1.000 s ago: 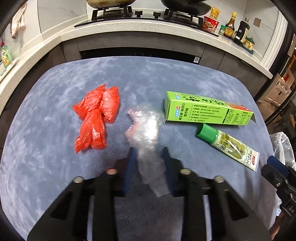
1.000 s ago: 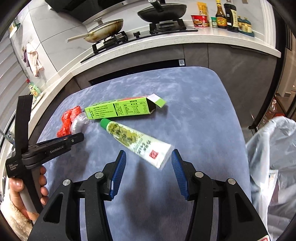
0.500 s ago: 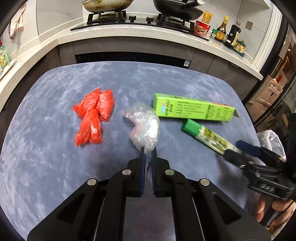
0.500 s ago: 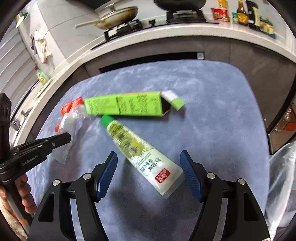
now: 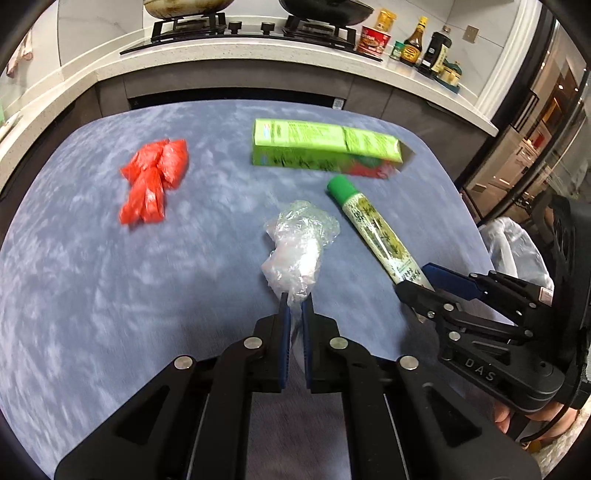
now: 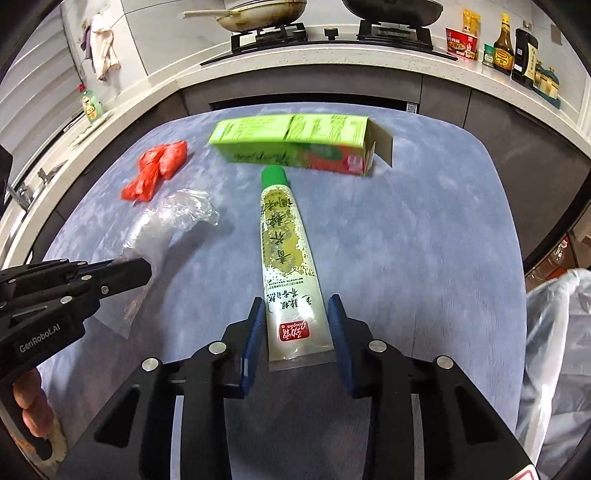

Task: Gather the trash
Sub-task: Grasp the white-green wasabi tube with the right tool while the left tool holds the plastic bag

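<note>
My left gripper (image 5: 294, 308) is matte black with 2 blue-padded fingers (image 5: 283, 332) and round silver screws along its linkages. My right gripper (image 6: 298, 325) matches it, and its housing carries raised "DAS" lettering, while the left's side reads "GenRobot.AI" in white.

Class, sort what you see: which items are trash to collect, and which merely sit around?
Trash job: clear wrapper, tube, green box, red wrapper, bin bag.
Just around: pans, sauce bottles, noodle cup, cloth.
</note>
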Motion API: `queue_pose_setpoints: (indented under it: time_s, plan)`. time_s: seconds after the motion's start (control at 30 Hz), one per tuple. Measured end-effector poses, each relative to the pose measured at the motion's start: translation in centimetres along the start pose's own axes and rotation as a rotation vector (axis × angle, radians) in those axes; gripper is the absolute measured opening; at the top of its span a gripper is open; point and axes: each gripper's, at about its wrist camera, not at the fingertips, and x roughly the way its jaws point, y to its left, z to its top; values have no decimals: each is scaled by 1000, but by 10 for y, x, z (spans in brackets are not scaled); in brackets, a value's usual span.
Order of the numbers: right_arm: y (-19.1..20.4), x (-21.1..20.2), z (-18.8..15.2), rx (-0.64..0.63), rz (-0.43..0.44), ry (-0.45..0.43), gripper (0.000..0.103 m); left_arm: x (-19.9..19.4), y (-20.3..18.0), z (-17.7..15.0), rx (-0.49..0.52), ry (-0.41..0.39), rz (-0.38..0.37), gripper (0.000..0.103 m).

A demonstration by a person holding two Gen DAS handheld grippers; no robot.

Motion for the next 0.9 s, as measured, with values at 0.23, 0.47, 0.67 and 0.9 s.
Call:
queue_pose_setpoints:
  time_s: [0.23, 0.47, 0.67, 0.9]
  plan:
    - [3, -29, -40, 54, 27, 13, 33, -15, -15, -28, 26, 21, -23, 5]
    - [-4, -70, -97, 127, 24, 17, 33, -26, -38, -62, 78, 58, -51, 5]
    - [-8, -100, -126, 153, 2, -1, 33, -37, -63, -83, 124, 71, -83, 5]
    - [-13, -130, -135, 187, -2, -60, 33, -50, -84, -93, 155, 63, -104, 5]
